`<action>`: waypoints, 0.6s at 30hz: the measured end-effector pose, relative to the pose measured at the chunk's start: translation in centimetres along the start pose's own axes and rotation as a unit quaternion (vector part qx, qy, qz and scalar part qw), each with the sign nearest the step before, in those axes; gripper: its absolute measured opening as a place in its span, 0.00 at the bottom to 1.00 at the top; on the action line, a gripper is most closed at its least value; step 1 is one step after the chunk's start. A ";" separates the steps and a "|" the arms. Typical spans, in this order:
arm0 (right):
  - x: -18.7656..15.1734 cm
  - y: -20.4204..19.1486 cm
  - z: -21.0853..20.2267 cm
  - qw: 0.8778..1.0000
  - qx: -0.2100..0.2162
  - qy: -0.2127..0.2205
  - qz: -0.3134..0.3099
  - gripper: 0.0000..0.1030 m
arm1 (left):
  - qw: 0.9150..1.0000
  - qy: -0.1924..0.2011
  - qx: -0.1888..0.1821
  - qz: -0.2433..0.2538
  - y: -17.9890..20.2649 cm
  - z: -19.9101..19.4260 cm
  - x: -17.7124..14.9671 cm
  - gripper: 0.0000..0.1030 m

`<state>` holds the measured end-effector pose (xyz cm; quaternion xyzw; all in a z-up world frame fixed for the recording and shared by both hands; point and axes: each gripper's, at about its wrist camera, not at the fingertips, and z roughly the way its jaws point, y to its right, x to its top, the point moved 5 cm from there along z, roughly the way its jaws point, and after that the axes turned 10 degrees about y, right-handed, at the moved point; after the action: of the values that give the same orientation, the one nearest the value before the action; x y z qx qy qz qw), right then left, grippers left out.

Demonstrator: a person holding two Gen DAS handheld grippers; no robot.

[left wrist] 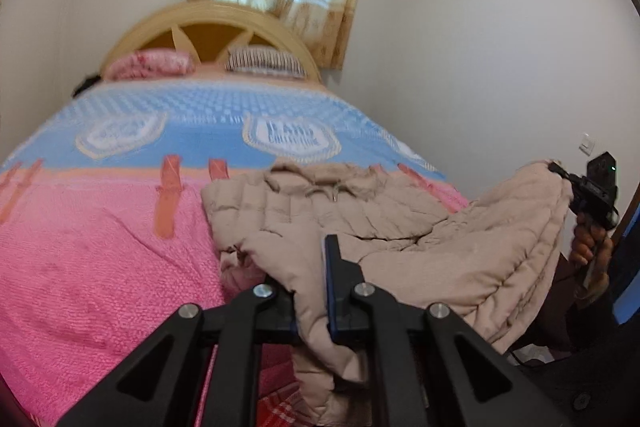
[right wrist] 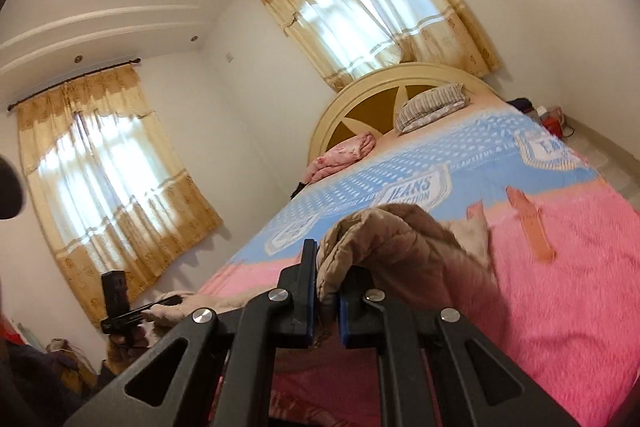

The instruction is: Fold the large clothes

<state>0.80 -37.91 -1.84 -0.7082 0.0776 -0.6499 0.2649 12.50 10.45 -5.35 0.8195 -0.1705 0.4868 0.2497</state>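
A beige padded jacket [left wrist: 340,211], lower centre of frame on the pink bedspread [left wrist: 100,247], is pinched at opposite ends by the closed left gripper [left wrist: 310,283] and right gripper [right wrist: 326,291], stretched between them.

We see a pink-and-blue bedspread [left wrist: 100,247] covering the bed, a striped pillow [left wrist: 264,63] and a pink floral pillow [left wrist: 150,63] at its arched wooden headboard [left wrist: 208,27], beige curtains [right wrist: 112,163] behind.

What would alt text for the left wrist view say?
The left gripper is clamped on the near edge of a beige quilted jacket lying on a bed with a pink and blue bedspread. At right, the right gripper lifts another part of the jacket.
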 end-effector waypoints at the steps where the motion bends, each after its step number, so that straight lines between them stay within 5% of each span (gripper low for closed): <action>1: 0.2 0.7 1.5 1.000 -0.002 -0.003 0.010 0.07 | 1.000 -0.013 -0.001 -0.009 -0.8 1.4 0.1 0.11; 7: 1.6 4.7 11.9 0.999 -0.045 -0.019 0.016 0.07 | 0.995 -0.064 -0.036 -0.063 -4.7 9.1 2.7 0.12; 13: 2.1 9.6 20.7 0.993 -0.116 -0.027 0.015 0.06 | 0.989 -0.096 -0.026 -0.109 -7.8 16.9 5.1 0.18; 15: 1.8 11.7 22.8 0.990 -0.137 -0.031 0.030 0.06 | 0.982 -0.124 -0.014 -0.141 -9.7 19.4 4.6 0.22; 18: 0.4 15.4 25.5 0.984 -0.161 -0.044 0.061 0.06 | 0.960 -0.167 -0.027 -0.221 -13.0 21.8 3.5 0.27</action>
<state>29.00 -44.10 -9.22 -0.7633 0.2127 -0.5798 0.1897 36.48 8.35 -14.18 0.8996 -0.0373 0.2707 0.3406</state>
